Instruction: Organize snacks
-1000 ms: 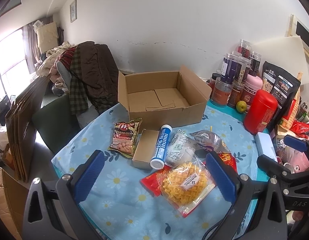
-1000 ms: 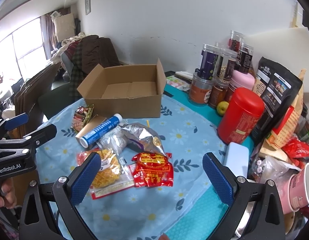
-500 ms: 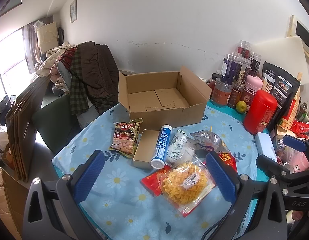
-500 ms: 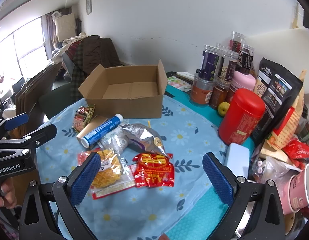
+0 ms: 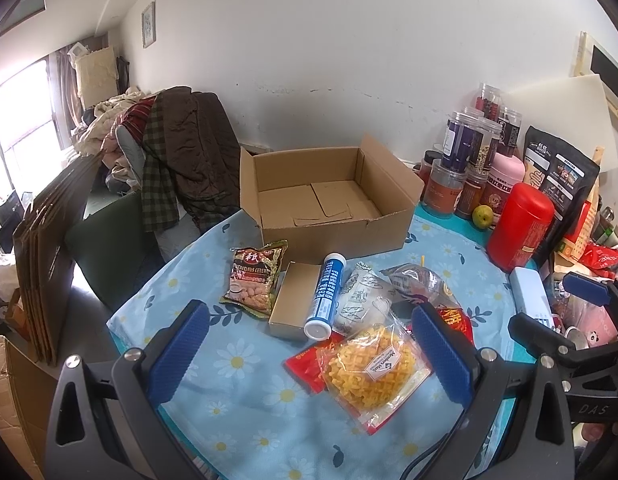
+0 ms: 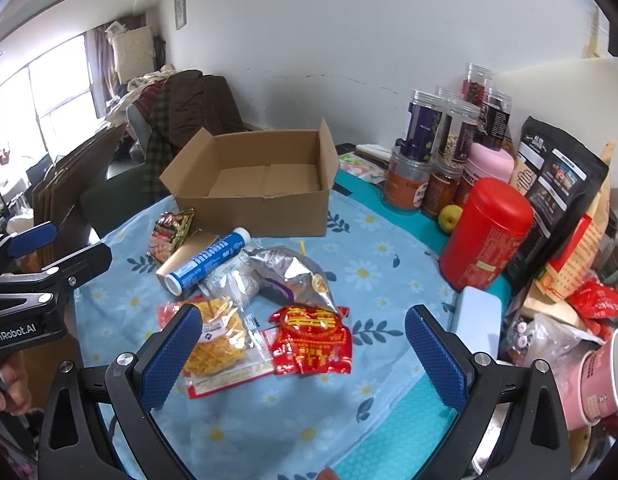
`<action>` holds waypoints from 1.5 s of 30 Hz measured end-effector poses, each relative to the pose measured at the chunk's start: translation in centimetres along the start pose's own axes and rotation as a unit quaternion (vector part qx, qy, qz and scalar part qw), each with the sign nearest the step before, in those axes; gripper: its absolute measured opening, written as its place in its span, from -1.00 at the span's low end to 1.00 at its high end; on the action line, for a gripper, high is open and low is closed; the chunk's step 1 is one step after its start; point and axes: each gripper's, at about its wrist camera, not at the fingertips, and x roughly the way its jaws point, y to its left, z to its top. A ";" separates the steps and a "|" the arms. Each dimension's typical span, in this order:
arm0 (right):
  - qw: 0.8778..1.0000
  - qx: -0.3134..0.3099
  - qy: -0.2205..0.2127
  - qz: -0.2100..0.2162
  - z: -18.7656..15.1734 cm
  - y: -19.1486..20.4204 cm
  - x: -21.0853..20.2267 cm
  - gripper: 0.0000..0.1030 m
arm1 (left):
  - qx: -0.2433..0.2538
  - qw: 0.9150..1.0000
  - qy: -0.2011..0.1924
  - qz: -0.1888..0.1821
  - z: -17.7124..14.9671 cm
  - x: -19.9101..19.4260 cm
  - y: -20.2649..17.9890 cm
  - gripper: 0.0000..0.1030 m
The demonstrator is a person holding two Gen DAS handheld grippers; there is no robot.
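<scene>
Snacks: a loose cluster at mid-table — a clear bag of yellow waffle crisps (image 5: 371, 372) nearest, a red foil packet (image 6: 311, 334) at its right, a silver foil bag (image 6: 293, 274), a blue-and-white tube (image 5: 324, 296) lying on a small brown carton (image 5: 295, 300), and a green-edged cereal pouch (image 5: 255, 276) far left.
Box: open cardboard box (image 5: 329, 196) just beyond the cluster, nothing inside.
Left gripper (image 5: 309, 354): blue pads spread wide, holding nothing, above the near snacks.
Right gripper (image 6: 303, 356): likewise wide, nothing held.
Surface: pale blue daisy-print tablecloth (image 5: 245, 364); jars and a red canister (image 6: 485, 232) crowd the right.
Room: white wall, clothes heaped on a chair far left.
Hard to read: the red packet's lettering; the waffle bag hides a second red wrapper's edge.
</scene>
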 end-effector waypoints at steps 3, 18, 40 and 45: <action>1.000 0.000 0.000 0.000 0.0 0.0 0.0 1.00 | 0.001 1.000 -0.001 0.000 -0.1 0.0 0.0 1.00; 1.000 0.005 -0.004 0.002 0.2 0.3 0.0 1.00 | 0.007 1.000 -0.002 -0.008 -0.3 0.1 0.2 1.00; 0.999 0.016 0.041 0.025 -1.8 -0.7 5.7 1.00 | 0.034 0.995 0.049 -0.076 -1.6 4.8 0.2 1.00; 0.997 0.022 0.062 0.030 -2.7 -1.2 7.6 1.00 | 0.043 0.992 0.073 -0.092 -2.4 6.8 -0.3 1.00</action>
